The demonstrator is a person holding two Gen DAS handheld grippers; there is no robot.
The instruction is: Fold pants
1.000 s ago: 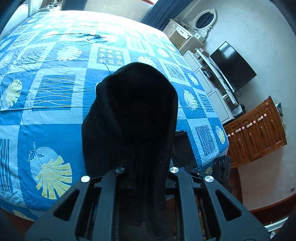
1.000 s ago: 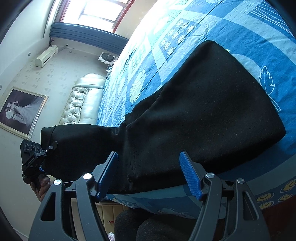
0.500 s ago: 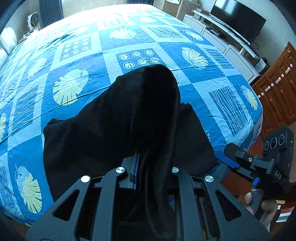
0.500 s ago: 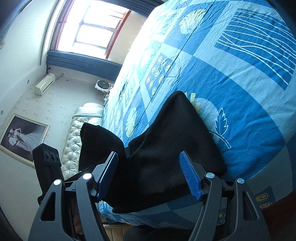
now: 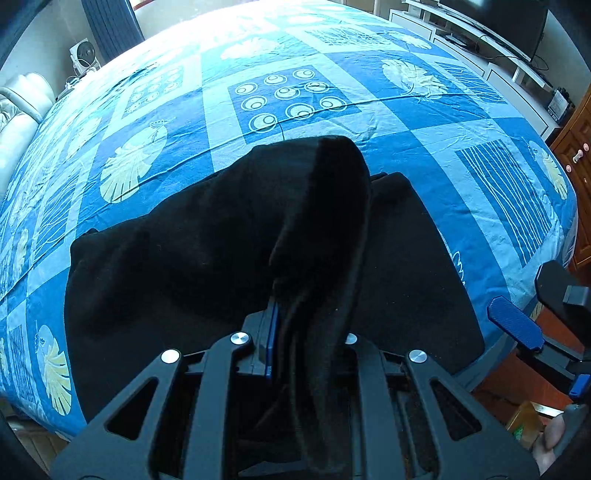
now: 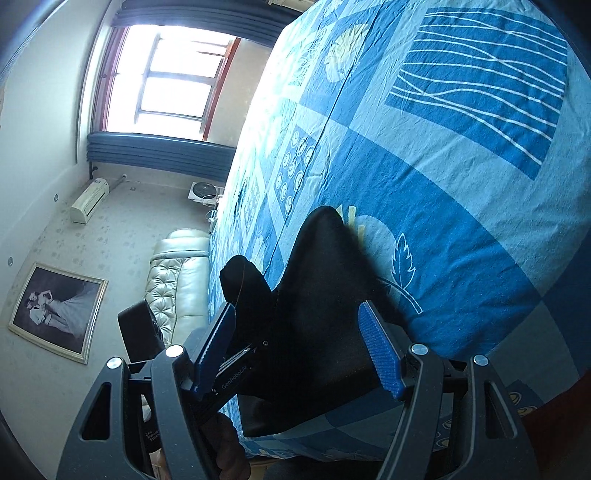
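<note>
Black pants [image 5: 207, 258] lie on the near edge of a bed with a blue patterned sheet [image 5: 295, 92]. My left gripper [image 5: 306, 339] is shut on a bunched fold of the pants and holds it raised over the rest of the cloth. In the right wrist view the pants [image 6: 317, 295] lie on the sheet [image 6: 461, 184] ahead of my right gripper [image 6: 299, 350], which is open and empty just above the cloth. The right gripper also shows in the left wrist view [image 5: 517, 328] at the bed's right edge. The left gripper shows in the right wrist view [image 6: 236, 373], holding the fold.
A white TV stand with a TV [image 5: 498, 22] and a wooden cabinet [image 5: 580, 136] stand right of the bed. A padded headboard [image 6: 173, 280], a fan [image 6: 203, 192] and a window [image 6: 173, 74] are at the far end. A framed picture [image 6: 55, 314] hangs on the wall.
My left gripper has carried the held fold over the pants on the bed, towards the right gripper. The right gripper has stayed open and drawn closer to the cloth's edge.
</note>
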